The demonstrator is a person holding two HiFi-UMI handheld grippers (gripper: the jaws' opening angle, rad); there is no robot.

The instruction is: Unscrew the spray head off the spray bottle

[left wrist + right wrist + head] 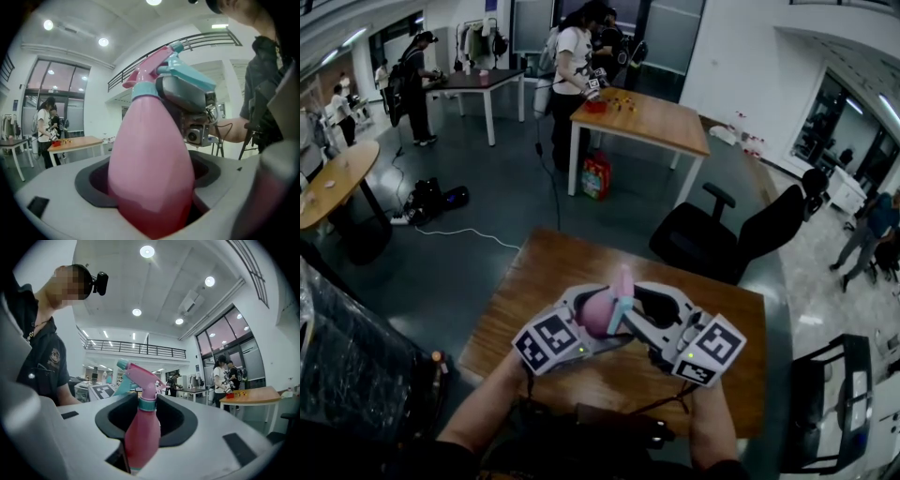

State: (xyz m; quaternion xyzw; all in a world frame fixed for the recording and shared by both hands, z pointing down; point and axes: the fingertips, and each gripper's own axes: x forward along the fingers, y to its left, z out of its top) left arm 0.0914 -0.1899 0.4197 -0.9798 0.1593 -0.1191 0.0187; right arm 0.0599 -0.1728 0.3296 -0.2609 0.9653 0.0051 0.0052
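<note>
Above the wooden table [534,272], the left gripper [152,197] clamps the pink spray bottle [150,154] by its body, the right gripper [140,427] by its neck. The spray head [140,378] is still on; it needs twisting loose next.

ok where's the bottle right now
In the head view the bottle is held above the near middle of the table, between the left gripper and right gripper, both closed on it.

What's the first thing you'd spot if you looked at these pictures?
The bright pink spray bottle with its teal-collared spray head, held over the wooden table in front of the person. The left gripper and the right gripper clamp it from either side. Farther back, a standing person works at another table.
</note>
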